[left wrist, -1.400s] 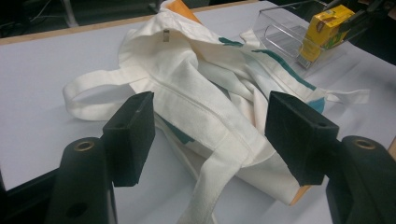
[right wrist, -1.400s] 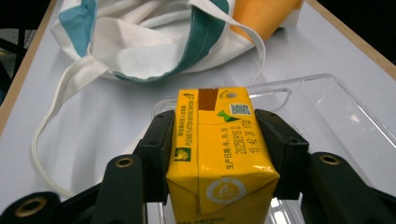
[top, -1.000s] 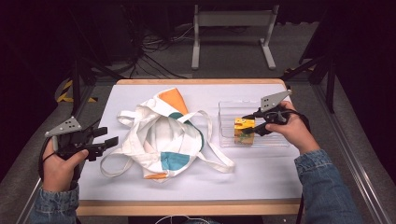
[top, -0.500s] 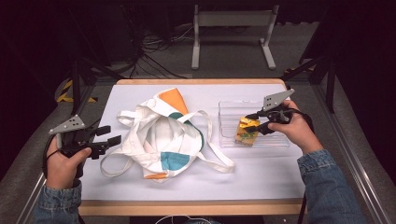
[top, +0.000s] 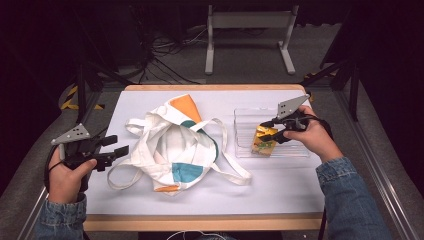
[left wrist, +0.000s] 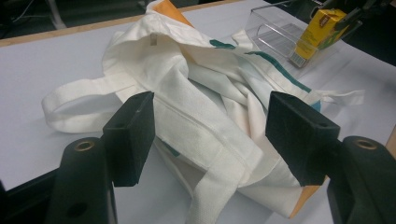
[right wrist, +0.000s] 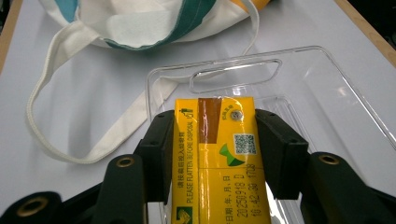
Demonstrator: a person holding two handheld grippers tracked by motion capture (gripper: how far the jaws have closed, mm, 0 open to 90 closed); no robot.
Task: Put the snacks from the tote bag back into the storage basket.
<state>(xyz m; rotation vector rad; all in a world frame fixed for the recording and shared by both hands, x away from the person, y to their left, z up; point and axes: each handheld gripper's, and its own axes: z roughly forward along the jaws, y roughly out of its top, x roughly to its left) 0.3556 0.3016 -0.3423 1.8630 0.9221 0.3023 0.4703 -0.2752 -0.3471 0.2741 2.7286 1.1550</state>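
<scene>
A white tote bag (top: 172,145) with orange and teal patches lies crumpled mid-table, mouth open. My left gripper (top: 114,146) stands open just left of it. In the left gripper view the left gripper (left wrist: 210,126) has bag cloth (left wrist: 196,84) lying between and beyond its parted jaws, untouched. My right gripper (top: 271,131) is shut on a yellow drink carton (top: 264,143) over the clear plastic tray (top: 295,150). Both black pads press the carton's (right wrist: 219,186) sides in the right gripper view, and the right gripper (right wrist: 215,144) has just closed slightly tighter on it.
The clear tray (right wrist: 327,74) sits right of the bag, and one bag strap (top: 235,167) runs along its left edge. The white tabletop (top: 280,190) has a wooden rim. Dark floor, cables and a metal stand lie beyond the far edge.
</scene>
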